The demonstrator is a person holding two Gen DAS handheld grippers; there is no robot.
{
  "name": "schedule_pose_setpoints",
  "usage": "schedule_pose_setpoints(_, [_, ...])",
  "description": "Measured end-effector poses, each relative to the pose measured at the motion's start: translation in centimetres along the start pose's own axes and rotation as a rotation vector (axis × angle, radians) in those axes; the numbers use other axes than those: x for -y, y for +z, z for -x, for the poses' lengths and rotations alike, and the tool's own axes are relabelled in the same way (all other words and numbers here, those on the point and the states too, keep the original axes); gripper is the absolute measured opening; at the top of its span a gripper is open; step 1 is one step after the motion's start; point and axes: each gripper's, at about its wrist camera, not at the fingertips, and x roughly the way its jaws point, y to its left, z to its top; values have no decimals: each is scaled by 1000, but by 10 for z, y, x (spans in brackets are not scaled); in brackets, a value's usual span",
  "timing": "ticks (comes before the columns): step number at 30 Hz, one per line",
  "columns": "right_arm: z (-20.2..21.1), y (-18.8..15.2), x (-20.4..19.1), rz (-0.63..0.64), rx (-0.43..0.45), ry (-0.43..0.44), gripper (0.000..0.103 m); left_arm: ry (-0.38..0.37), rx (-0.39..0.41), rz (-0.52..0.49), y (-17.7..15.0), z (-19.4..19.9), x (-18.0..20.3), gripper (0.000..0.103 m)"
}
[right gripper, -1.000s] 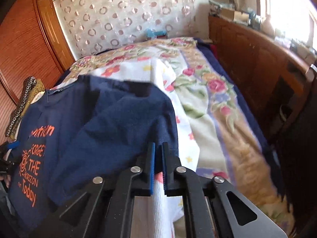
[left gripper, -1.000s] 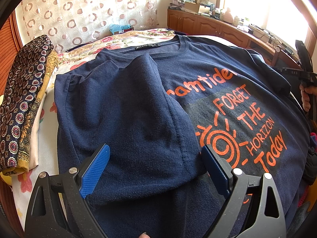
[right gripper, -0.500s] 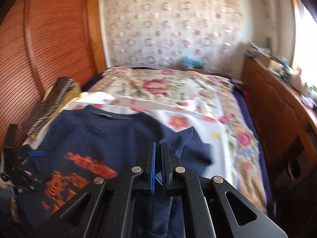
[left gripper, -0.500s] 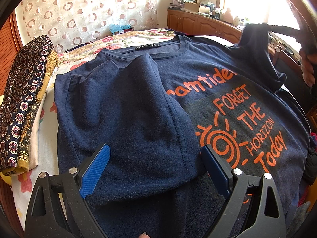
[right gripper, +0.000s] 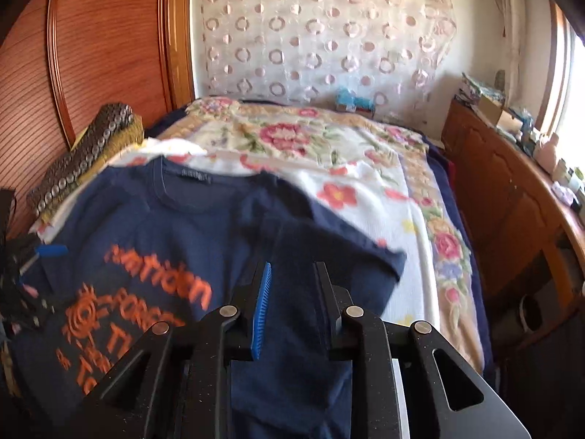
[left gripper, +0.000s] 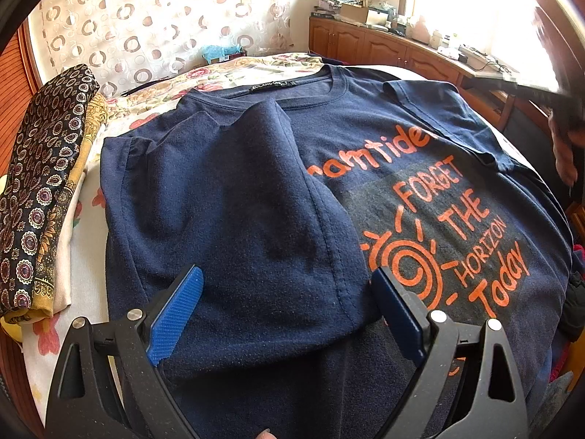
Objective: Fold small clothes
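Observation:
A navy T-shirt (left gripper: 365, 139) with orange print lies face up on the bed; it also shows in the right wrist view (right gripper: 182, 226). Its left sleeve and side (left gripper: 248, 212) are folded in over the chest. My left gripper (left gripper: 289, 303) is open and hovers over the folded flap's lower edge, holding nothing. My right gripper (right gripper: 292, 289) is open above the shirt's right sleeve (right gripper: 343, 252), which lies folded inward and loose between the fingers. In the left wrist view the right gripper (left gripper: 526, 87) is a dark blur at the far right.
A stack of folded patterned cloths (left gripper: 40, 190) lies along the bed's left side beside the wooden headboard (right gripper: 91, 55). A floral bedspread (right gripper: 329, 146) covers the bed. A wooden cabinet (right gripper: 512, 190) with clutter runs along the right wall under the window.
My right gripper carried the right sleeve up and inward over the shirt, then opened and let it go. My left gripper has stayed open and still.

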Motion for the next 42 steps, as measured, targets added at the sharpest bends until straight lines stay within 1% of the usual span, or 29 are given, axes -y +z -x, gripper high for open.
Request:
schedule_pose_setpoints(5, [-21,-14,10,-21,-39,-9,24,2,0,2,0,1,0,93])
schedule_pose_setpoints(7, [-31,-16,17,-38,-58,-11,28,12,0,8,0,2,-1,93])
schedule_pose_setpoints(8, [-36,-17,19,-44,-70,-12,29,13,3,17,0,3,-3,93])
schedule_pose_setpoints(10, [-46,-18,20,-49,-97,-2,29,25,33,39,-2,12,-8,93])
schedule_pose_setpoints(12, [-53,-21,17,-35,-117,-21,29,30,72,66,-2,24,-15,93])
schedule_pose_setpoints(13, [-51,-21,17,-23,-102,-27,30,29,95,86,0,33,-20,93])
schedule_pose_setpoints(15, [-52,-18,14,-15,-101,-28,32,25,133,108,5,44,-29,93])
schedule_pose_setpoints(17, [-55,-16,11,-8,-102,-26,35,38,167,127,12,56,-41,94])
schedule_pose_setpoints(19, [-55,-16,10,-4,-101,-22,37,68,180,135,23,64,-54,93])
schedule_pose_setpoints(22, [-58,-18,10,-3,-100,-23,37,79,189,156,39,68,-72,93])
schedule_pose_setpoints(24, [-59,-17,10,-2,-99,-24,38,75,174,175,48,65,-83,94])
schedule_pose_setpoints(27, [-57,-20,11,-2,-99,-22,38,64,129,187,68,50,-98,93])
schedule_pose_setpoints(32, [-52,-29,16,0,-93,-15,39,102,69,183,85,23,-113,82])
schedule_pose_setpoints(34, [-52,-30,17,-1,-91,-12,40,122,42,176,90,8,-118,74])
schedule_pose_setpoints(35, [-52,-30,17,-1,-91,-10,40,134,24,175,92,0,-122,73])
schedule_pose_setpoints(37, [-51,-30,19,0,-91,-8,41,148,-8,180,95,-14,-130,65])
schedule_pose_setpoints(41, [-52,-30,20,3,-91,-6,41,152,-35,215,96,-30,-147,64])
schedule_pose_setpoints(42, [-52,-30,21,2,-91,-4,42,152,-41,211,95,-33,-148,62])
